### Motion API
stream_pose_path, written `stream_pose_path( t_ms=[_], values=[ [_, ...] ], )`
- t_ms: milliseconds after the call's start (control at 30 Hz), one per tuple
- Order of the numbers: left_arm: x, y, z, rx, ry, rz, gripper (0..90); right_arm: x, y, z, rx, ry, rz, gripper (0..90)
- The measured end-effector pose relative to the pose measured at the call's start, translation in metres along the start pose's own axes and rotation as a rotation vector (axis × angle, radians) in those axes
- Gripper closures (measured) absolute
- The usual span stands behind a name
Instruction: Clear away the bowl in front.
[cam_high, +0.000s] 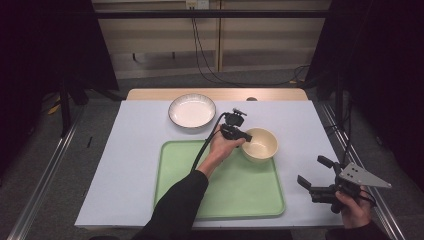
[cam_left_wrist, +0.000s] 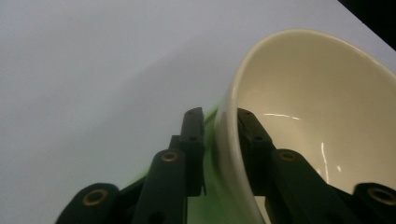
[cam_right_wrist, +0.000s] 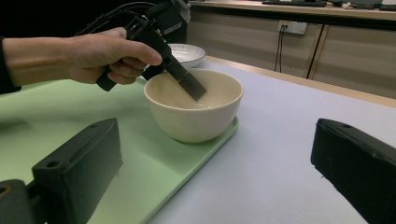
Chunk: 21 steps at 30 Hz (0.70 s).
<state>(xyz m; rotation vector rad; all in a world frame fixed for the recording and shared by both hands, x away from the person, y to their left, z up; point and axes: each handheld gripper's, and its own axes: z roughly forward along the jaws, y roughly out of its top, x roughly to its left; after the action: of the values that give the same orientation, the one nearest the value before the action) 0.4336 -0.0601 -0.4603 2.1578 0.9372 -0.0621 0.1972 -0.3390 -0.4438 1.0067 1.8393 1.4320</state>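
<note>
Grey floor (cam_high: 40, 165), wood-panelled wall (cam_high: 160, 35)

bowl (cam_left_wrist: 322, 112) – cut off by frame edge.

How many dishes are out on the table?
2: a cream ceramic bowl sits on the far right corner of the green plastic tray, and a white round plate with a dark rim lies on the table beyond the tray.

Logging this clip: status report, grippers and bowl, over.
Left gripper straddles the cream bowl rim, one jaw inside, one outside. Bowl sits on the green tray corner. Right gripper open, empty, off right. Nothing in the way.
</note>
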Motion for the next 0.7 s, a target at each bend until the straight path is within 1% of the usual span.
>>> stream_pose_path(
  t_ms=[67, 133, 167, 200, 233, 267, 300, 333, 367, 400, 433, 467, 533, 567, 600, 633, 667, 700],
  values=[
    [0.002, 0.000, -0.001, 0.013, -0.004, 0.035, 69.4, 0.000, 0.000, 0.000, 0.001, 0.002, 0.002, 1.5],
    [0.002, 0.000, -0.001, -0.003, 0.001, 0.028, 60.5, 0.000, 0.000, 0.000, 0.001, 0.001, 0.001, 1.5],
    [0.002, 0.000, -0.002, -0.002, 0.005, 0.039, 57.1, 0.000, 0.000, 0.000, 0.002, 0.001, 0.001, 1.5],
    [0.002, 0.000, -0.002, -0.007, 0.007, 0.034, 52.7, 0.000, 0.000, 0.000, -0.002, 0.002, 0.002, 1.5],
    [0.002, 0.000, -0.003, -0.008, 0.005, 0.038, 47.8, 0.000, 0.000, 0.000, -0.001, 0.000, -0.001, 1.5],
    [0.001, 0.000, -0.003, -0.021, 0.007, 0.040, 45.6, 0.000, 0.000, 0.000, 0.000, 0.000, -0.001, 1.5],
    [0.001, 0.000, -0.003, -0.026, 0.023, 0.043, 41.8, 0.000, 0.000, 0.000, -0.001, 0.001, 0.000, 1.5],
    [0.001, 0.001, -0.003, -0.045, 0.031, 0.053, 34.4, 0.000, 0.000, 0.000, -0.001, 0.001, 0.000, 1.5],
    [0.000, 0.001, -0.004, -0.054, 0.046, 0.052, 26.2, 0.000, 0.000, 0.000, -0.001, 0.001, 0.000, 1.5],
    [0.001, 0.001, -0.004, -0.050, 0.047, 0.066, 24.8, 0.000, 0.000, 0.000, -0.001, 0.001, 0.000, 1.5],
    [0.001, 0.002, -0.005, -0.058, 0.057, 0.076, 19.7, 0.000, 0.000, 0.000, -0.001, 0.000, 0.000, 1.5],
    [0.001, 0.002, -0.006, -0.058, 0.061, 0.071, 15.4, 0.000, 0.000, 0.000, -0.002, -0.001, -0.002, 1.5],
    [0.002, 0.002, -0.008, -0.075, 0.046, 0.078, 14.0, 0.000, 0.000, 0.000, -0.002, -0.001, -0.002, 1.5],
    [0.001, 0.002, -0.008, -0.085, 0.049, 0.075, 12.1, 0.000, 0.000, 0.000, -0.003, 0.001, -0.001, 1.5],
    [0.001, 0.002, -0.009, -0.089, 0.046, 0.062, 8.3, 0.000, 0.000, 0.000, -0.001, 0.000, 0.001, 1.5],
    [0.002, 0.002, -0.011, -0.090, 0.042, 0.069, 6.6, 0.000, 0.000, 0.000, -0.001, 0.001, 0.000, 1.5],
    [0.000, 0.003, -0.012, -0.102, 0.032, 0.069, 5.5, 0.000, 0.000, 0.000, -0.002, 0.001, -0.001, 1.5],
    [0.000, 0.003, -0.015, -0.107, 0.036, 0.085, 5.2, 0.000, 0.000, 0.000, -0.003, 0.001, 0.001, 1.5]
  ],
)
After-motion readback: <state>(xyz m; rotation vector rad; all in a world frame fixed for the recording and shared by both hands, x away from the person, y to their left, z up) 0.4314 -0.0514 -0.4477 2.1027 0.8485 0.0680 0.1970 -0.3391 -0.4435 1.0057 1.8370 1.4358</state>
